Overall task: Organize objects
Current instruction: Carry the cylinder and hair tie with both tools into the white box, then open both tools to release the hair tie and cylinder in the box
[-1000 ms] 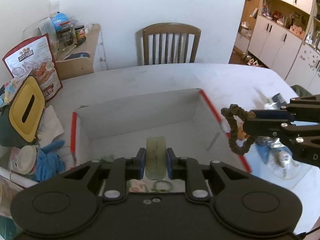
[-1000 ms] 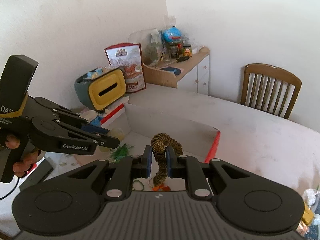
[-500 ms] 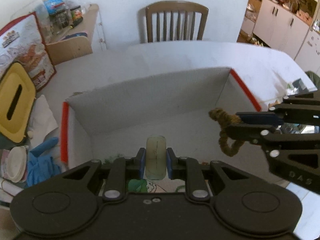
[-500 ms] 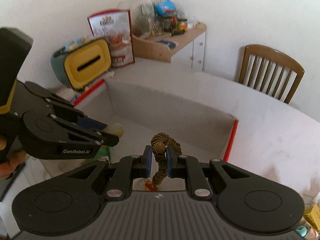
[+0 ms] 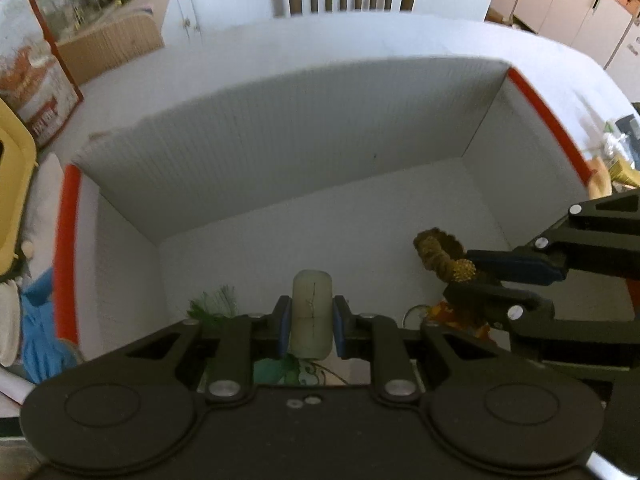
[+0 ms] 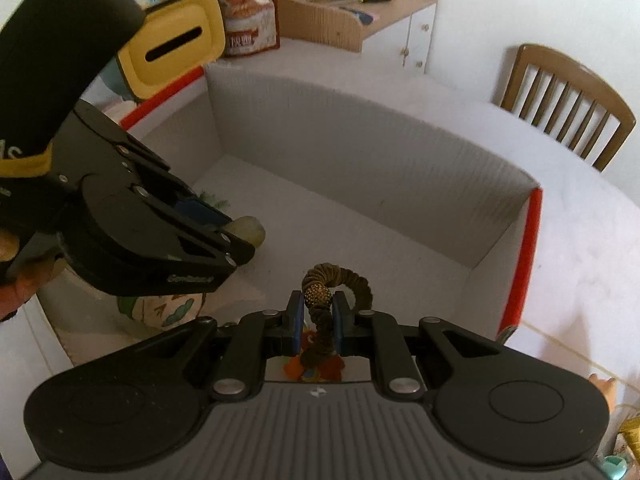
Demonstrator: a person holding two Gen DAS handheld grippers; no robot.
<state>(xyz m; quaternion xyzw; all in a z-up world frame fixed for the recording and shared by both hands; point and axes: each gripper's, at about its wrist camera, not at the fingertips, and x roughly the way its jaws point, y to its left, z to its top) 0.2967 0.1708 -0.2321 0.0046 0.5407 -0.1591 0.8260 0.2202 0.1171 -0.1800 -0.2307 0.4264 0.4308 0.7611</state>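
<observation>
A white cardboard box (image 5: 280,120) with red-edged side walls fills both views. My left gripper (image 5: 310,320) is shut on a pale translucent oval piece (image 5: 312,304), held low inside the box near its front. From the right, my right gripper (image 5: 476,276) reaches into the box, shut on a brown fabric scrunchie (image 5: 436,248) with a gold beaded ball. In the right wrist view the scrunchie (image 6: 340,280) curls up between the blue pads of the right gripper (image 6: 318,312), and the left gripper (image 6: 236,236) sits to its left with the pale piece (image 6: 250,230) poking out.
Small things lie on the box floor: a green feathery item (image 5: 214,304), a printed pouch (image 6: 168,312), an orange piece (image 5: 452,312). Left of the box are a yellow-lidded container (image 6: 176,44), a snack bag (image 6: 248,12) and a blue glove (image 5: 36,328). A wooden chair (image 6: 568,104) stands behind the table.
Both grippers have moved forward and down into the box, still holding their objects. The box now fills most of each view.
</observation>
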